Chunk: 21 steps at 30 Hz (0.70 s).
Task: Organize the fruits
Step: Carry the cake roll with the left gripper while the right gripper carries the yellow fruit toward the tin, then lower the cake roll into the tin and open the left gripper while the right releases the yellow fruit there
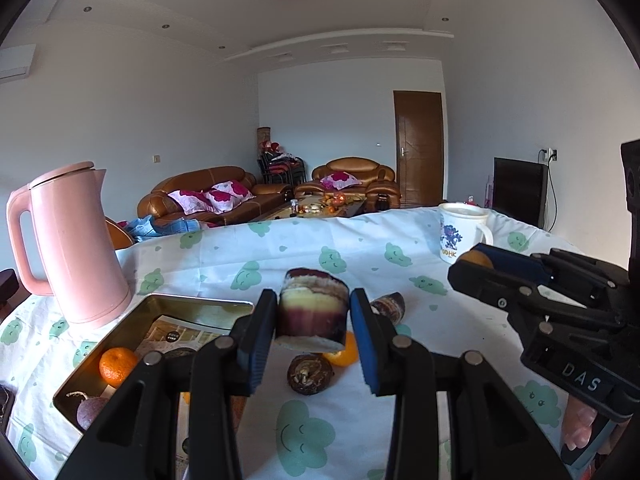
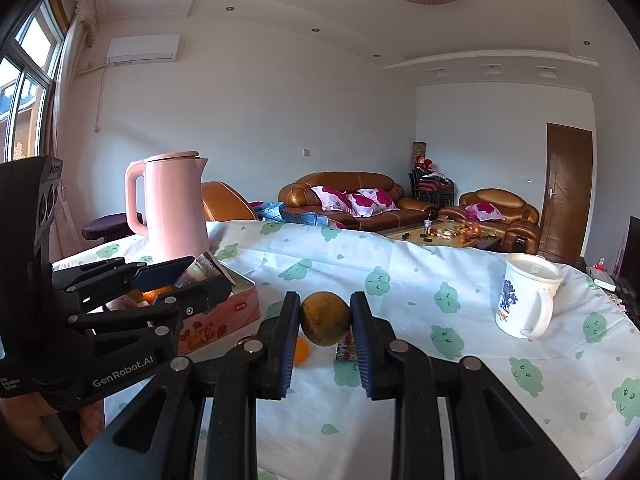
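My left gripper (image 1: 313, 312) is shut on a short purple sugarcane piece (image 1: 313, 312), held above the cloth beside the metal tin (image 1: 160, 304). The tin holds a tangerine (image 1: 118, 366) and a dark passion fruit (image 1: 90, 412). On the cloth below lie a second cane piece (image 1: 390, 306), a tangerine (image 1: 342, 354) and a brown round fruit (image 1: 310, 374). My right gripper (image 2: 325, 318) is shut on a dull brownish-orange round fruit (image 2: 325, 318), lifted over the cloth. In the right wrist view the left gripper (image 2: 200, 278) hangs over the pink tin (image 2: 236, 304); the tangerine on the cloth (image 2: 301, 350) peeks out beneath.
A pink kettle (image 1: 76, 244) stands behind the tin at the left. A white printed mug (image 2: 526, 296) sits at the right of the table. The cloth (image 1: 304, 436) with green cloud prints covers the table. Sofas and a coffee table fill the room beyond.
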Each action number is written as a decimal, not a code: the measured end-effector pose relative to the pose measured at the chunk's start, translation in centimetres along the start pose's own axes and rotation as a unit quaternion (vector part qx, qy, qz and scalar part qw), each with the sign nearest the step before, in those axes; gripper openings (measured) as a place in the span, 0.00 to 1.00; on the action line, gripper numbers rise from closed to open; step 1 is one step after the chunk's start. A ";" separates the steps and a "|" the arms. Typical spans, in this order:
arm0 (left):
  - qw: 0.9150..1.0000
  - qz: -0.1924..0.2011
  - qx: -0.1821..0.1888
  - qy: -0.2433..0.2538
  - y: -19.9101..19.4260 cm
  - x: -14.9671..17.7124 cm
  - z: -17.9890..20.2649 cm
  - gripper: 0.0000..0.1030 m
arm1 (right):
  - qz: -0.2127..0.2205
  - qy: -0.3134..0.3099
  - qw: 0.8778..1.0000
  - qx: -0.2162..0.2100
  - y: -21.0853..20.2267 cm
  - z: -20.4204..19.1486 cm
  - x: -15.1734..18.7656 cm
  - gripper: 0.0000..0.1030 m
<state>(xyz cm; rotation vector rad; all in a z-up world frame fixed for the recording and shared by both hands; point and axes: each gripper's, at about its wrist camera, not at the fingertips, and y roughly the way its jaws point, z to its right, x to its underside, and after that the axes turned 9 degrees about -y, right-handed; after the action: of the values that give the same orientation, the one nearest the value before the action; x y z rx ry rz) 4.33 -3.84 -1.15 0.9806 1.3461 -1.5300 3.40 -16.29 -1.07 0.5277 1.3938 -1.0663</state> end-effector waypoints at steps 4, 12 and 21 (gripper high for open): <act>1.000 0.000 -0.007 -0.007 -0.2 -0.2 -0.9 0.38 | 0.001 -0.008 1.000 -0.009 0.3 -0.9 -0.6 0.27; 0.999 -0.002 -0.029 -0.024 -0.7 -0.6 -3.2 0.38 | 0.003 -0.021 0.999 -0.026 1.3 -2.5 -1.9 0.27; 0.998 -0.005 -0.048 -0.040 -1.2 -0.7 -5.6 0.38 | 0.004 -0.038 0.998 -0.044 2.3 -4.5 -2.8 0.27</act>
<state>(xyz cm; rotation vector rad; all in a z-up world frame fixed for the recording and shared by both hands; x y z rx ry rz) 3.59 1.85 -0.69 0.8453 1.3553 -1.4826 3.43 -10.65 0.19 0.4231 1.3650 -1.0038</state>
